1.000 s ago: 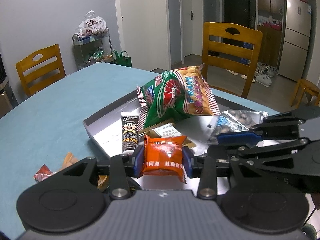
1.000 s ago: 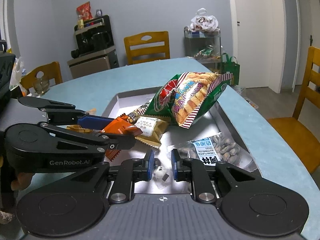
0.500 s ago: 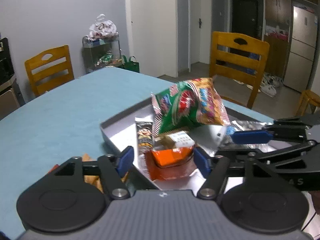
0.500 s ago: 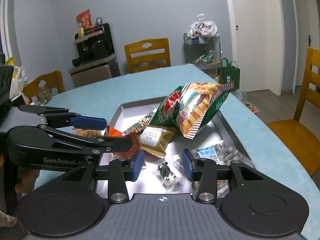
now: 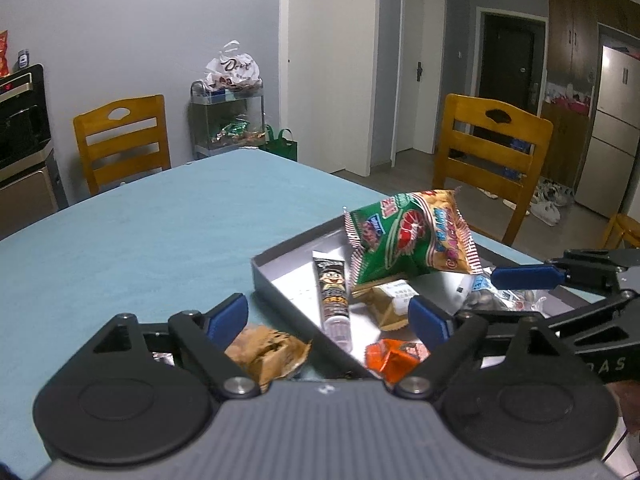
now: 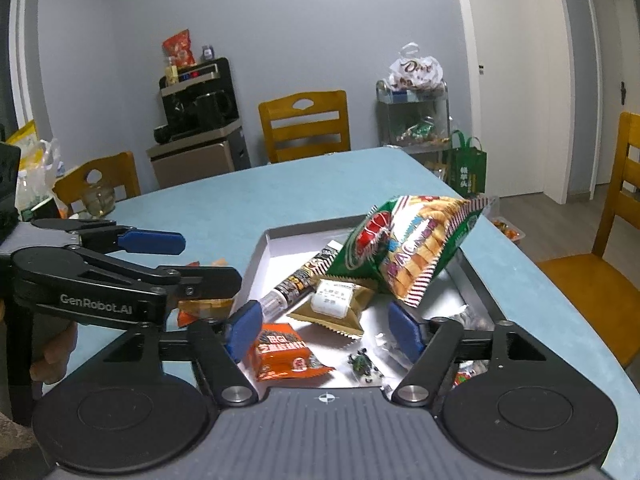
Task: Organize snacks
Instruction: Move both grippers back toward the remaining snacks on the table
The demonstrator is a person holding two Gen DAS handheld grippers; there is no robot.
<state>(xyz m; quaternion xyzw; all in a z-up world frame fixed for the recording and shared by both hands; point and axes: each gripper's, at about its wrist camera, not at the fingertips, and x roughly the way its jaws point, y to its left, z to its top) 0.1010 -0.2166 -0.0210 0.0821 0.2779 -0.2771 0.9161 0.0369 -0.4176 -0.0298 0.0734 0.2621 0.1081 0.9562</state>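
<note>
A grey tray (image 5: 280, 294) (image 6: 260, 256) on the blue table holds a green chip bag (image 5: 408, 240) (image 6: 408, 248), a black snack tube (image 5: 332, 292) (image 6: 300, 284), a tan packet (image 5: 390, 300) (image 6: 332, 306), a nut packet (image 5: 486, 296) and an orange packet (image 5: 394, 358) (image 6: 282, 354). My left gripper (image 5: 328, 316) is open and empty over the tray's near-left edge; it also shows in the right wrist view (image 6: 192, 256). My right gripper (image 6: 324, 324) is open and empty above the tray, over a small clear-wrapped candy (image 6: 362, 364).
A brown snack packet (image 5: 264, 350) and other small wrapped snacks (image 6: 204, 306) lie on the table left of the tray. Wooden chairs (image 5: 488, 156) (image 6: 306, 126) stand around the table. A snack cart (image 5: 228, 120) stands by the back wall.
My left gripper opened and let the orange packet drop into the tray, then pulled back. My right gripper opened, released the small candy and rose.
</note>
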